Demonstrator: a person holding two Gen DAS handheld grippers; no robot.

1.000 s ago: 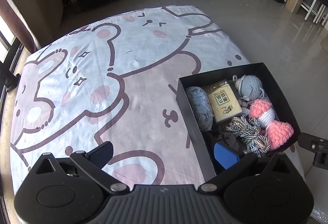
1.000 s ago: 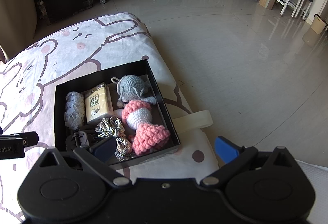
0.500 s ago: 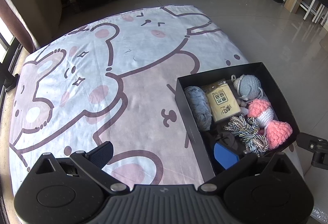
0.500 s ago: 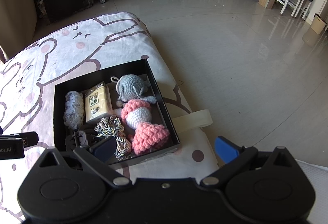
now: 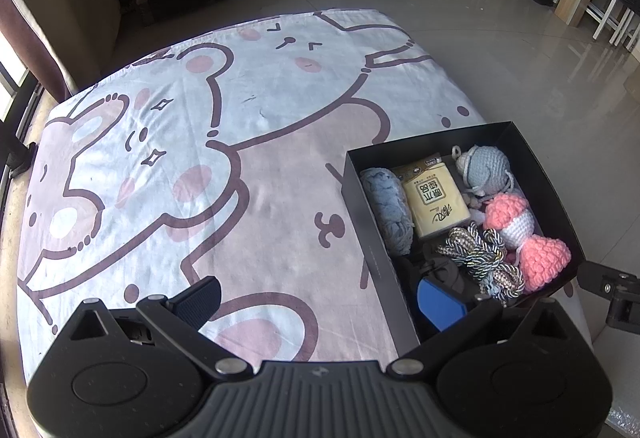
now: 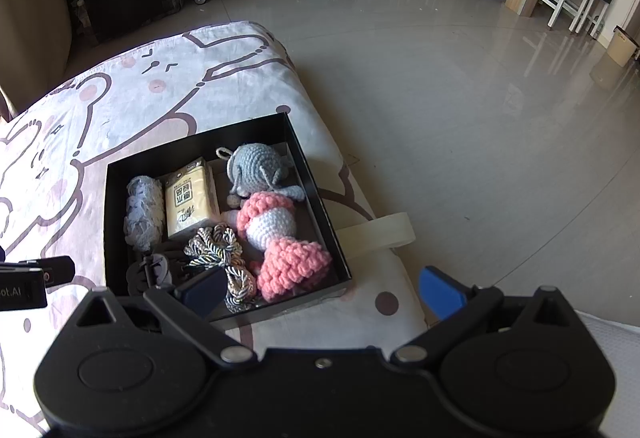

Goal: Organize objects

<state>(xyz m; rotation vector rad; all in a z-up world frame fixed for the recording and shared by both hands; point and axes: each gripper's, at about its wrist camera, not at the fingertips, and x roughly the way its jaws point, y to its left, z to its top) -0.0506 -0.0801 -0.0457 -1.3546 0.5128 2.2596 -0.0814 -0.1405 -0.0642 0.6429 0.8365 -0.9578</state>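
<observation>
- A bedsheet (image 5: pixel 168 165) printed with cartoon bears is seen filling the left and centre of the left wrist view; no loose object is seen on its visible part.
- A black box (image 5: pixel 532 165) is seen at the right of the left wrist view and at centre left of the right wrist view (image 6: pixel 312 189), set near the sheet's right edge with the tiled floor beyond it.
- The task's things are all seen inside the box: a pink crocheted toy (image 6: pixel 280 238), a grey crocheted toy (image 6: pixel 256 167), a yellow tissue pack (image 5: pixel 434 197), a blue yarn bundle (image 5: pixel 388 205) and a braided cord (image 6: pixel 220 254).
- The tissue pack and the yarn bundle lie side by side, their long axes running from the near wall of the box toward the far wall.
- The left gripper (image 5: pixel 318 298) is held wide open and empty, one finger over the sheet, the other over the box's near corner.
- The right gripper (image 6: pixel 320 290) is likewise spread wide and empty; its left finger lies over the cord, its right finger past the box's right wall.
- The box lies ahead of both grippers; the right one is judged nearer, with the cord and the pink toy just ahead of its fingers.
- Sorting is judged largely done.
</observation>
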